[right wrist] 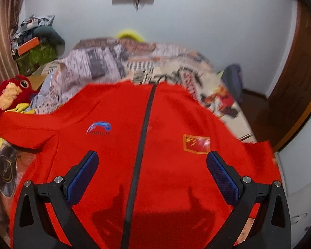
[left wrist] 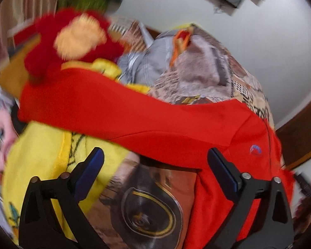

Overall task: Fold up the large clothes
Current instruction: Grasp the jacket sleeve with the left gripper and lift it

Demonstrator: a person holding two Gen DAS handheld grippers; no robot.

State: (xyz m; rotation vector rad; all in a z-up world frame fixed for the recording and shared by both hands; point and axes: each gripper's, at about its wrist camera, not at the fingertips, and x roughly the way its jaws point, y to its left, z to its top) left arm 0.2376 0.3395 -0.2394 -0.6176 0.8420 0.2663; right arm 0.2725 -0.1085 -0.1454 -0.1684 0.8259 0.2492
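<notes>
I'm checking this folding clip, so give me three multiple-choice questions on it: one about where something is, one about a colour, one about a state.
1. Where is the plush toy relative to the jacket, in the right wrist view?
A. to its left
B. on top of it
C. to its right

2. What colour is the zip?
A. white
B. dark
C. yellow

3. How do the right gripper and left gripper stand?
A. both shut on the jacket
B. one open, one shut
C. both open

Answers:
1 A, it sits beside the left sleeve.
2 B, a dark line runs down the red front.
3 C, the fingers are spread, holding nothing.
</notes>
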